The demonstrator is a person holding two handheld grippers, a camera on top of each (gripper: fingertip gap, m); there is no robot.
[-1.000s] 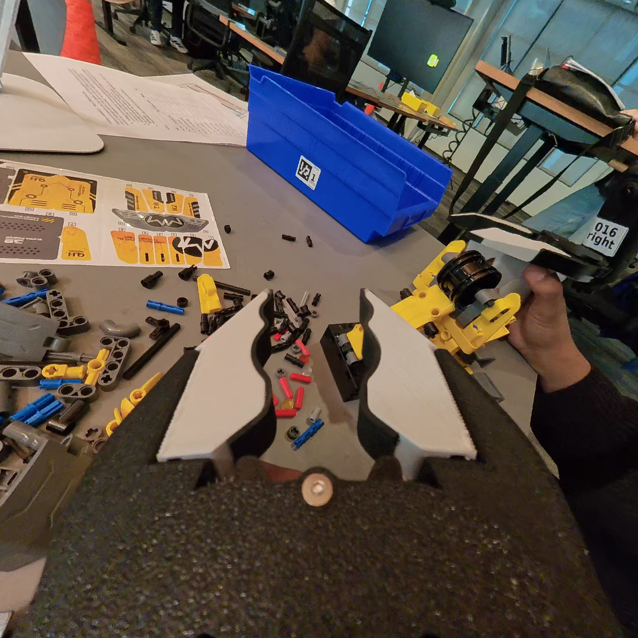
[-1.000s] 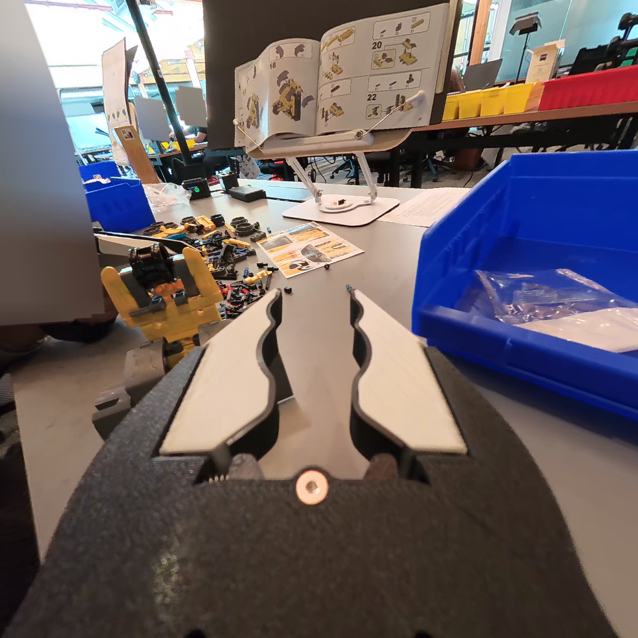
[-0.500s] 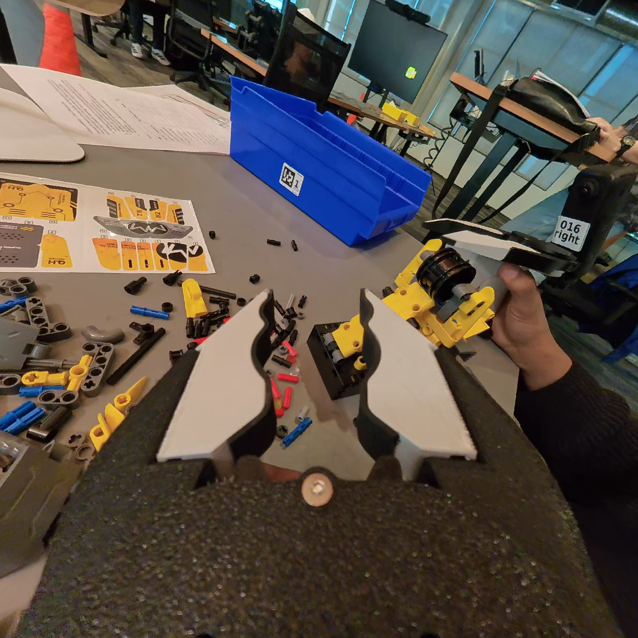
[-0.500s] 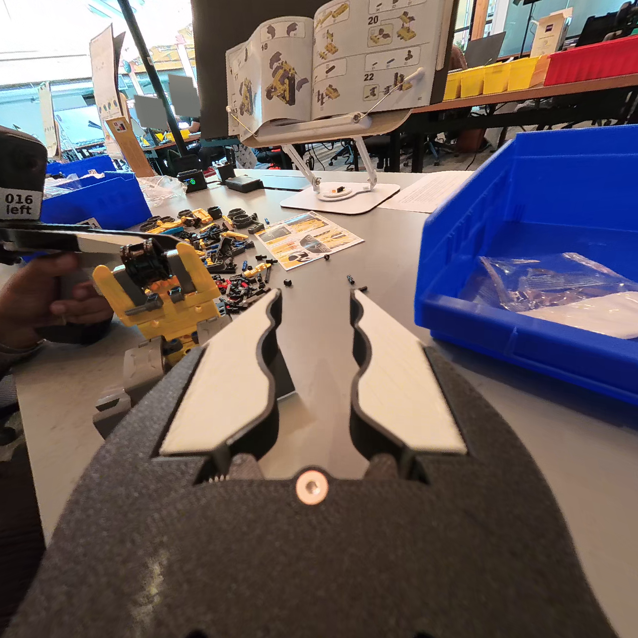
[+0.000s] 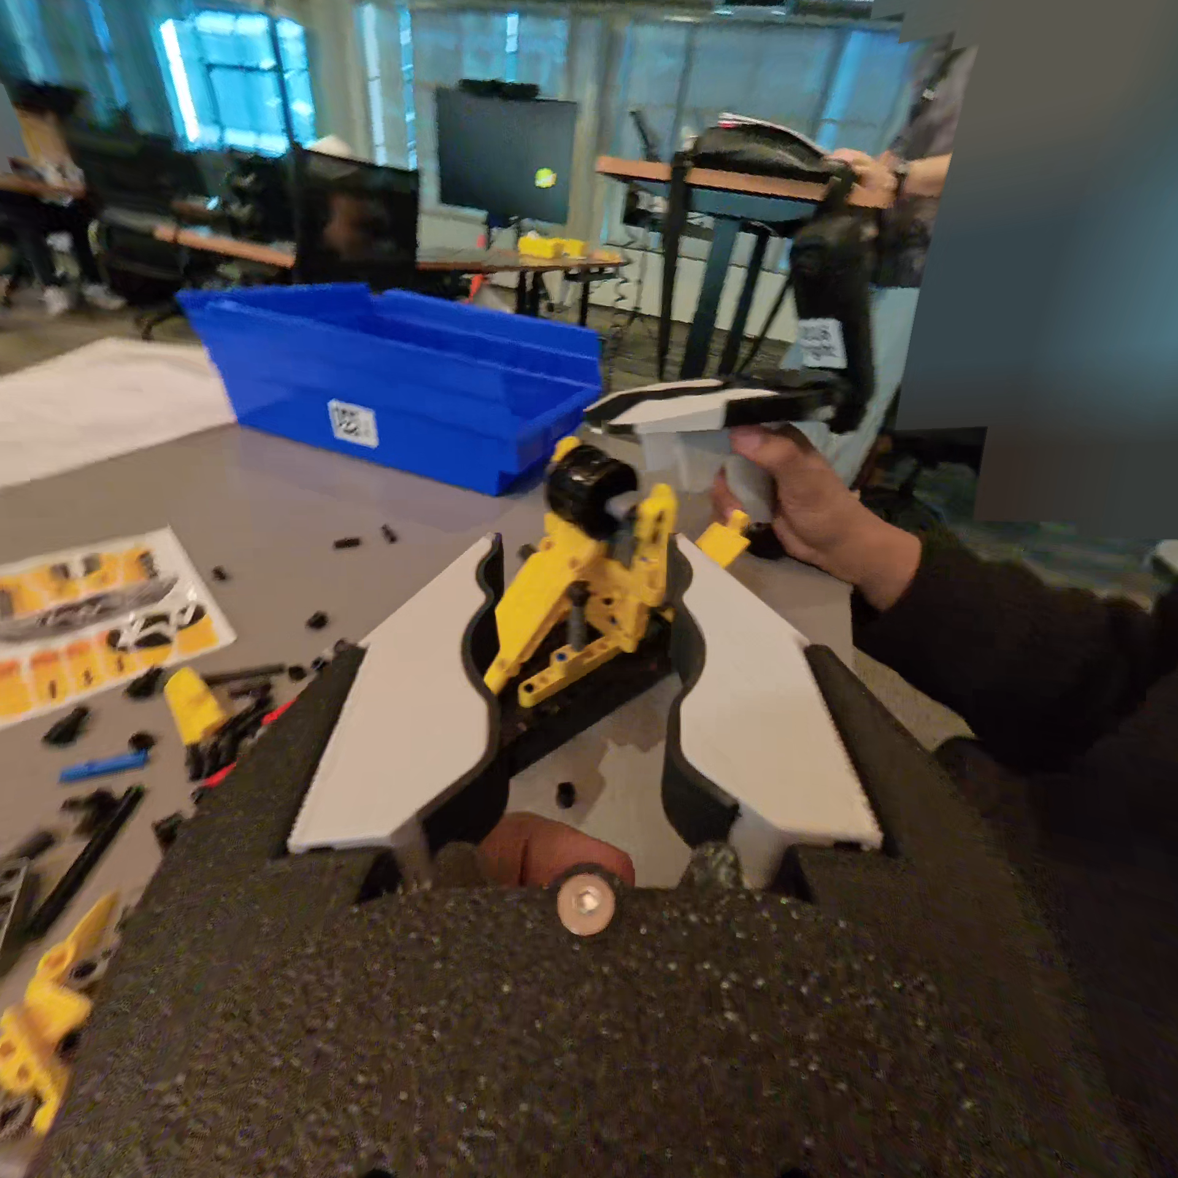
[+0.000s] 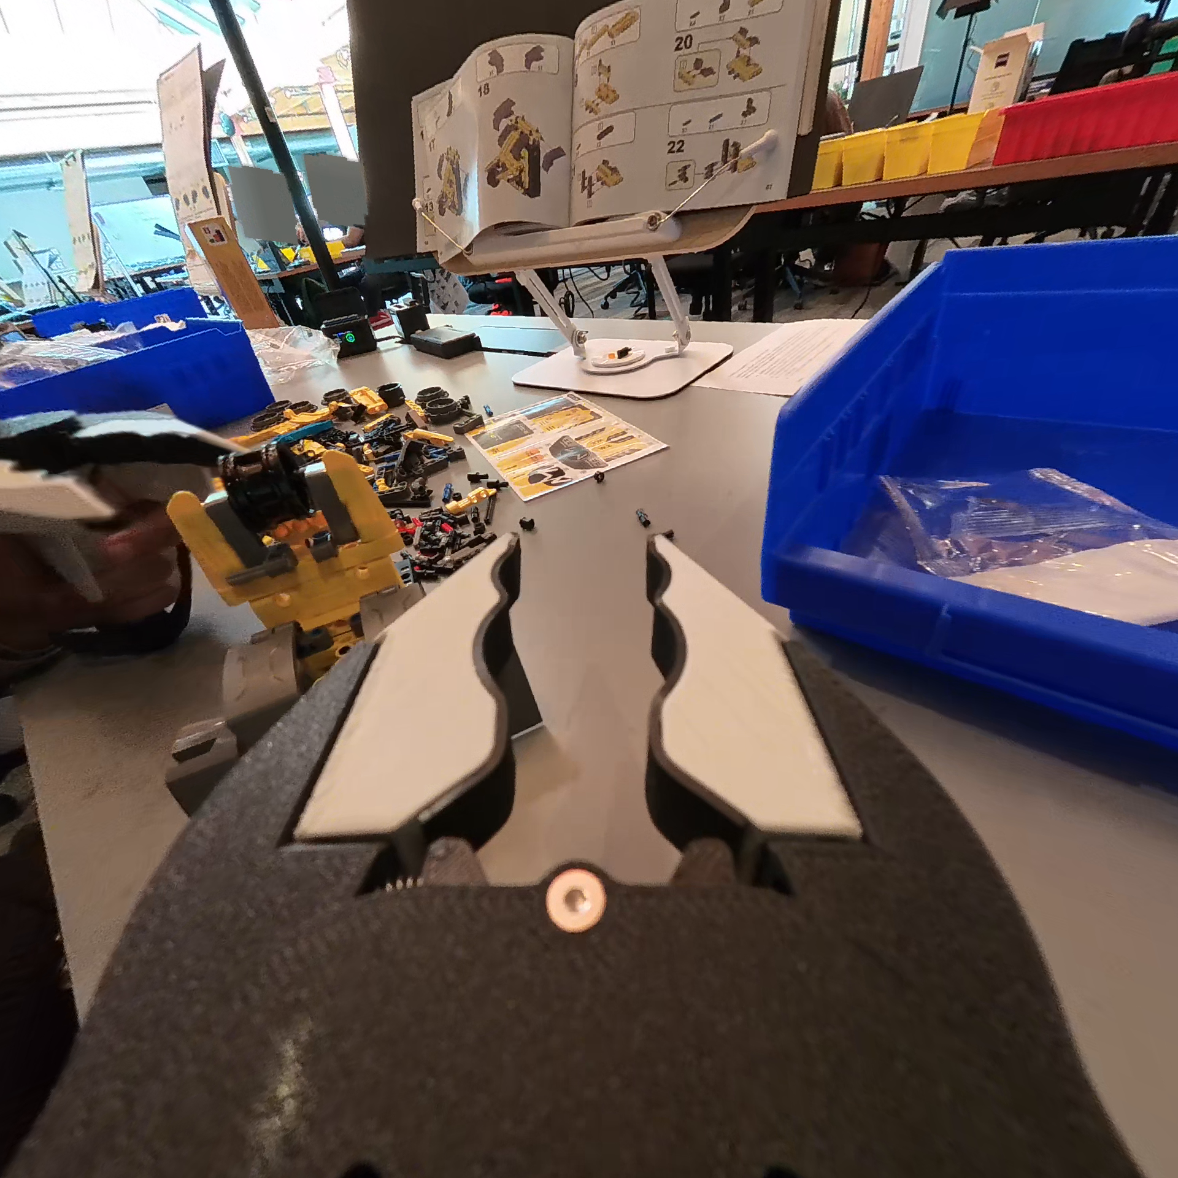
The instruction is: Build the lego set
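The left gripper (image 5: 583,561) is reaching forward low over the grey table (image 5: 268,503), its jaws standing apart on either side of the yellow brick model (image 5: 586,612), not visibly clamping it. The model is standing on the table's near edge, black wheel on top. The right gripper (image 6: 581,542) is hovering level over bare tabletop, jaws apart and holding nothing, the model just to its left and a blue bin (image 6: 956,574) to its right. A hand (image 5: 809,510) is gripping the right tool's handle beside the model. A white tag sits on that tool, a code sticker (image 5: 352,422) on the bin, and an instruction booklet (image 6: 612,108) is lying open on its stand; a sticker sheet (image 6: 564,446) lies by the loose parts (image 6: 408,446).
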